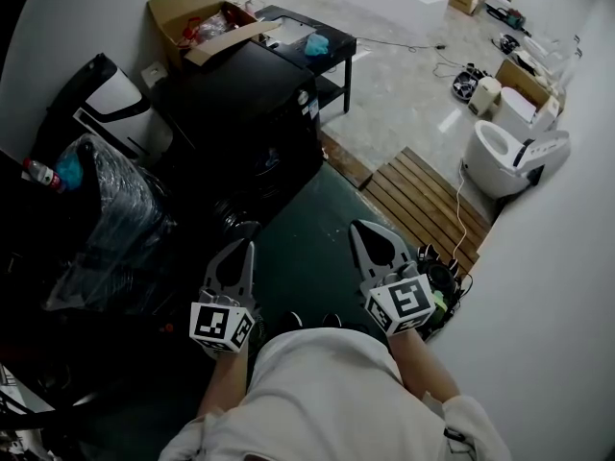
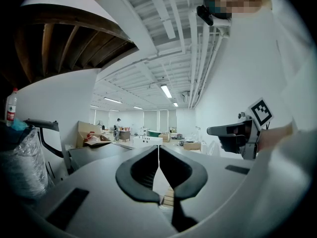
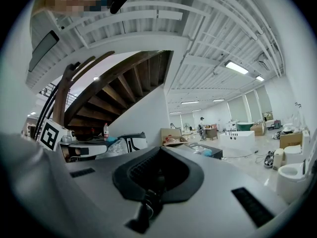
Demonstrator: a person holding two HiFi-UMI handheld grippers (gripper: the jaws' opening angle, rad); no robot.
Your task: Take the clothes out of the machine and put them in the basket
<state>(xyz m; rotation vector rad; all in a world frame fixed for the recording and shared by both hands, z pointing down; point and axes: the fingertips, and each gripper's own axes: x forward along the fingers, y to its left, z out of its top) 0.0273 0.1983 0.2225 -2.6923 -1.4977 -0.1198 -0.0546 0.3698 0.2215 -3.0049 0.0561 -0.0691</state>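
A black box-shaped machine (image 1: 240,113) stands ahead of me on the left, its front in deep shadow. No clothes and no basket can be made out in any view. My left gripper (image 1: 247,248) is held level in front of my body, jaws shut with nothing between them; its tips meet in the left gripper view (image 2: 158,151). My right gripper (image 1: 358,229) hangs beside it over the dark green floor mat (image 1: 307,238), also shut and empty (image 3: 158,152). Each gripper shows in the other's view, the right gripper (image 2: 220,130) and the left gripper (image 3: 91,149).
An open cardboard box (image 1: 197,17) lies on the machine's far side. A plastic-wrapped bundle (image 1: 106,214) with a bottle (image 1: 43,174) stands at left. A low black table (image 1: 312,41), a wooden slat mat (image 1: 423,200), a white toilet (image 1: 509,157) and floor cables (image 1: 447,281) are to the right.
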